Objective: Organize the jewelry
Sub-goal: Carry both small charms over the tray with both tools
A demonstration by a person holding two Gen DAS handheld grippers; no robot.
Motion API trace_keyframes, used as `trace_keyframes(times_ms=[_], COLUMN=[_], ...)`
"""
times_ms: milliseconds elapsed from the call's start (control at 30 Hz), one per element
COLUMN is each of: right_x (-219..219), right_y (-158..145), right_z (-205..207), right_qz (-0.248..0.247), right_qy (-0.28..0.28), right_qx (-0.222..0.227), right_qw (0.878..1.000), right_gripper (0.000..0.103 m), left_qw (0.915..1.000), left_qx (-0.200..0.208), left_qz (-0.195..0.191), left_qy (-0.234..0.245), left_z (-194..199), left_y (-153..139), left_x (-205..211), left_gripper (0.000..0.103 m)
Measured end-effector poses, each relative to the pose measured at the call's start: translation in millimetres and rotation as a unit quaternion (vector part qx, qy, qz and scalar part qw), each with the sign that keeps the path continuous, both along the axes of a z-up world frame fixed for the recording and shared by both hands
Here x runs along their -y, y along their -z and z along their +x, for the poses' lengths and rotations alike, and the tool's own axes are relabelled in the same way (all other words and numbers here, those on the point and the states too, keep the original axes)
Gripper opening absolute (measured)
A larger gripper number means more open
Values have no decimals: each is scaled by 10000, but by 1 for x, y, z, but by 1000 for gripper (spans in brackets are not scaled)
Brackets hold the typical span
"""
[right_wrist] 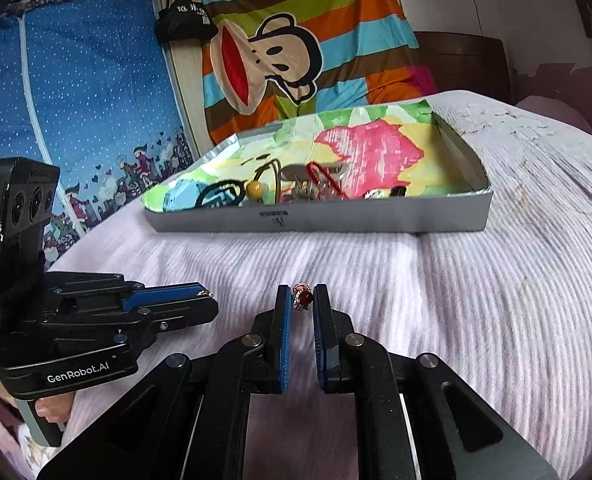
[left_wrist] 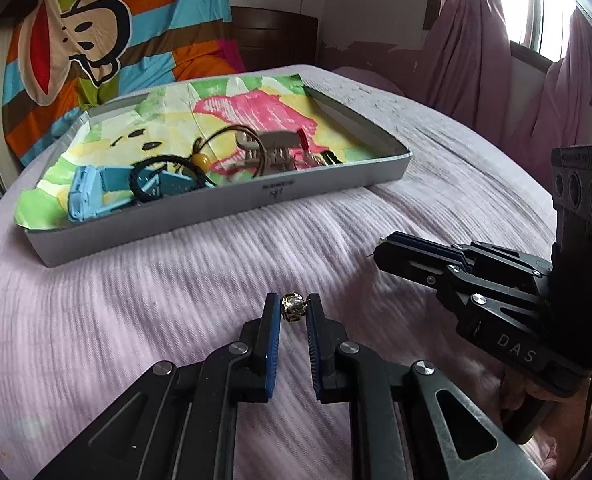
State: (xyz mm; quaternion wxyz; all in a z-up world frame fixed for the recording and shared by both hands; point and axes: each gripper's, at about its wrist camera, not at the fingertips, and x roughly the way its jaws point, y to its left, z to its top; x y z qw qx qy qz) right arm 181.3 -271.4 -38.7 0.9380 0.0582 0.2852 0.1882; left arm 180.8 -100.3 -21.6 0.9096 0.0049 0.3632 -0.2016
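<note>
**Two small pieces pinched, box ahead**

Left wrist: left gripper [left_wrist: 293, 308] clamped at its tips on a gold bead charm [left_wrist: 291, 307], over the pink bedspread [left_wrist: 135, 320]. Tiny, hard, slippery; likely rolls.

Right wrist: right gripper [right_wrist: 302, 300] clamped on a red-stone ring [right_wrist: 302, 300]. Light, rigid. Jewelry box [right_wrist: 336, 216] well ahead.

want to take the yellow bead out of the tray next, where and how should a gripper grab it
Grip the round yellow bead itself, across its sides, coming down from above. It lies inside the shallow grey cardboard tray, behind the front wall, so a low forward approach looks blocked. A dark cord runs from it and a black ring lies close, so a narrow pinch is probably safest.
</note>
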Motion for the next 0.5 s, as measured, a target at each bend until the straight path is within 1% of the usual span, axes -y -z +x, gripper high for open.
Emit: trace_keyframes(times_ms=[167,267,333,500], right_x=[0,-3,-7,-16], right_y=[-16,-26,-29,-26], right_z=[12,24,32,48], right_qz=[152,138,94,19], right_qy=[240,324,297,272], right_qx=[418,641,667,587], right_qw=[9987,9973,9973,9979], right_gripper=[10,10,10,10], left_qw=[9969,9937,9921,9900], left_qx=[489,721,775,662], left_qz=[-340,-408,-394,-400], left_qy=[-508,-757,-910,-1179], left_z=[10,20,32,60], left_y=[-23,-34,-38,-38], left_x=[-18,-22,-22,-23], left_gripper=[13,13,13,13])
